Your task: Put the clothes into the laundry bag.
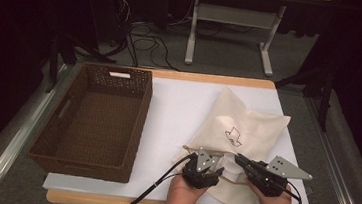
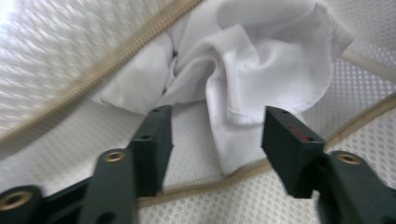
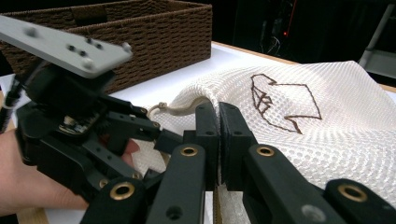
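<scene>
Black jaws of the left gripper stand wide apart in the left gripper view, released, with nothing pinched. Between them lies a fold of white cloth, crumpled and bunched, its hemmed edge hanging just ahead of the right-hand jaw. Around the cloth spreads the cream mesh bag, whose beige zipper runs slantwise beyond the left-hand jaw; a second beige edge of the bag's mouth passes under both jaws.

Jaws of the right gripper are clenched in the right gripper view, pressed together on the rim of the mesh bag, which rises as a ridge between their tips. Just beyond those tips a beige cord end lies on the table. To the far side of the jaws the bag bears a brown stitched arrow emblem. On the near side sits the left gripper, held in a hand.

From above, both grippers meet at the bag's near end, close beside each other. Well off past the left gripper stands a brown woven basket on the white table cover.
</scene>
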`<state>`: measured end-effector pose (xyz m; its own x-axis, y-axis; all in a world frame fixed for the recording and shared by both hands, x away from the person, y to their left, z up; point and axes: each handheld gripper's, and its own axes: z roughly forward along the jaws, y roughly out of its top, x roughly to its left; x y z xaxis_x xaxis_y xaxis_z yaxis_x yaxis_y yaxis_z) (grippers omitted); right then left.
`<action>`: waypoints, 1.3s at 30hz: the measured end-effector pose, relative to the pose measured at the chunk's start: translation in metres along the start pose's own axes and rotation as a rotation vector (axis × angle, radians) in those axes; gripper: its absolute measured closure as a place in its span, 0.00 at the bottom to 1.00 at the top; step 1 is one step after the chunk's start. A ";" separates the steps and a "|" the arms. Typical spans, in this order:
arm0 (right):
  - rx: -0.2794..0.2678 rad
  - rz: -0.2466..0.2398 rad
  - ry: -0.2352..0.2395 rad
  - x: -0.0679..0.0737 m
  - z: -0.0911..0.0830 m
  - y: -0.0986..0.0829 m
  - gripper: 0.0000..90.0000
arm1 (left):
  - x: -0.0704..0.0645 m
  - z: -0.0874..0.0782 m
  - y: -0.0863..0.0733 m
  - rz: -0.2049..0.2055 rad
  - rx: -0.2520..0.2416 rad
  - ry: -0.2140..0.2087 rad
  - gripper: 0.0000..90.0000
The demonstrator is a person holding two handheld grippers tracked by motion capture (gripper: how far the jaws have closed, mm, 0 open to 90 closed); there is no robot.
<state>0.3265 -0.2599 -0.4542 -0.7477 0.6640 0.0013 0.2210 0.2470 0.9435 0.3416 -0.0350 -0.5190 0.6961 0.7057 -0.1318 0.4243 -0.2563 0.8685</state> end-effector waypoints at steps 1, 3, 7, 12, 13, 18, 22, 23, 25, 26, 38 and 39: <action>0.000 -0.002 0.000 0.000 0.000 0.000 0.99 | 0.000 0.001 0.000 -0.001 0.007 -0.018 0.48; 0.000 -0.003 0.004 0.001 0.000 0.000 0.99 | -0.001 0.007 0.002 0.012 0.067 -0.034 0.49; -0.002 -0.002 -0.001 0.001 -0.001 0.000 0.99 | -0.001 0.016 0.005 0.007 0.155 -0.056 0.62; -0.003 -0.002 0.000 0.001 -0.001 0.000 0.99 | -0.002 0.013 0.005 0.037 0.143 -0.062 0.97; -0.003 -0.003 -0.001 0.001 -0.001 0.000 0.99 | -0.002 0.013 0.005 0.029 0.135 -0.048 0.98; -0.003 -0.002 -0.004 0.001 -0.001 0.000 0.99 | 0.000 0.016 0.012 0.043 0.049 0.046 0.98; -0.002 0.013 -0.007 -0.001 -0.002 -0.001 0.99 | -0.007 0.029 0.020 0.075 0.039 0.055 0.98; -0.002 0.009 -0.009 -0.003 -0.001 -0.001 0.99 | -0.009 0.032 0.020 0.079 0.046 0.054 0.98; -0.002 0.020 -0.007 -0.004 -0.002 -0.002 0.99 | -0.010 0.034 0.018 0.090 0.052 0.071 0.96; -0.003 0.017 -0.007 -0.004 -0.002 -0.002 0.99 | -0.011 0.033 0.018 0.091 0.045 0.071 0.93; 0.005 0.013 0.000 -0.002 -0.001 -0.002 0.99 | -0.007 -0.006 0.008 0.048 0.012 0.011 0.47; 0.003 0.010 -0.005 -0.002 -0.001 -0.002 0.99 | -0.006 -0.010 0.007 0.042 0.006 0.004 0.44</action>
<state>0.3270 -0.2622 -0.4561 -0.7424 0.6699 0.0086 0.2302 0.2429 0.9423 0.3344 -0.0345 -0.5071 0.7111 0.6969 -0.0933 0.3982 -0.2898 0.8703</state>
